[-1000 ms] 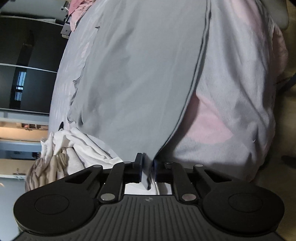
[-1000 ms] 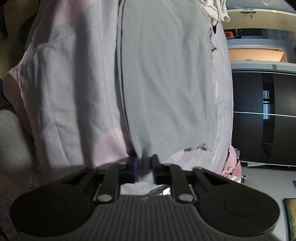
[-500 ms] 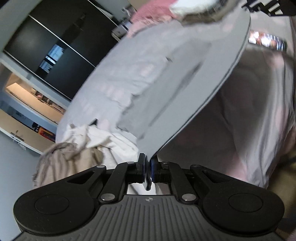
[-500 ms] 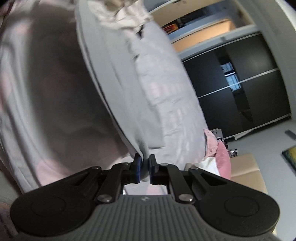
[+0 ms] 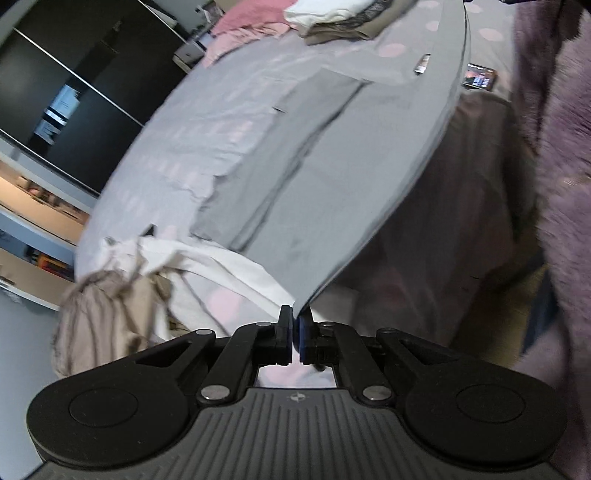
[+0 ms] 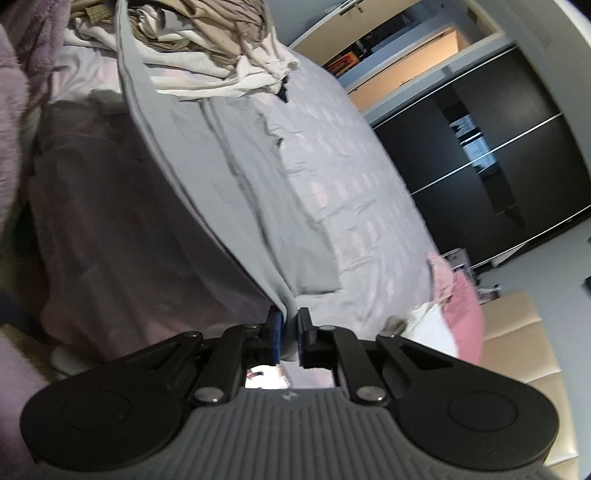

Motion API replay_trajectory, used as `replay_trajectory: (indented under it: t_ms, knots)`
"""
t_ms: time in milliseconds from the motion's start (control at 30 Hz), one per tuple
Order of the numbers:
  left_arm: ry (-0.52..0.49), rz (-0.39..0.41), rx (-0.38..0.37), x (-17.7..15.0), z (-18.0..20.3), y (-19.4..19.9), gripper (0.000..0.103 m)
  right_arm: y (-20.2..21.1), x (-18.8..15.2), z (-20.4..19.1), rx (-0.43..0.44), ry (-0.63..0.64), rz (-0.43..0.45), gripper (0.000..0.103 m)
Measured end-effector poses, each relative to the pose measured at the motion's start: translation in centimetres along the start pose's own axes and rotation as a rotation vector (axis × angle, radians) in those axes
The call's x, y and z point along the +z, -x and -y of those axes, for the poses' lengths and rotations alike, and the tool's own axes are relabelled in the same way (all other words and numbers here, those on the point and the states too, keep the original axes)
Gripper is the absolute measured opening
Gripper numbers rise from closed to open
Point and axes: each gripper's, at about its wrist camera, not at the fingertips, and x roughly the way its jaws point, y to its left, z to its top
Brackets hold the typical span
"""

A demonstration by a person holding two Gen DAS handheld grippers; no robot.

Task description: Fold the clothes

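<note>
A grey garment is stretched taut between both grippers, its near hem lifted off the bed and its far part lying flat. My left gripper is shut on one corner of that hem. My right gripper is shut on the other corner of the grey garment. The cloth's underside below the raised edge is in shadow. The garment's far end rests on the grey bedsheet.
A heap of white and beige clothes lies on the bed near the left gripper, also seen as the heap. Pink and white folded clothes lie at the other end. A phone rests on the bed. A dark wardrobe stands beyond.
Both grippers have lifted and swung the held hem up off the bed. The garment went from lying flat below the cameras to stretched between them with its edge raised.
</note>
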Motion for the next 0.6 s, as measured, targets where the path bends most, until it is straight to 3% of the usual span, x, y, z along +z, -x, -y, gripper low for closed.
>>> replay_trajectory:
  t_ms: [133, 367, 600]
  knots:
    - [0.035, 0.002, -0.046, -0.6, 0.0, 1.4, 0.001, 0.5, -0.5, -1.0, 0.043, 0.014, -0.027, 0.009]
    - [0.122, 0.061, -0.133, 0.2, -1.8, 3.1, 0.001, 0.9, -0.4, 0.7, 0.025, -0.054, -0.029, 0.009]
    - [0.140, 0.081, -0.069, 2.3, -5.1, 2.5, 0.001, 0.0, 0.7, 3.5, -0.008, -0.097, -0.004, 0.009]
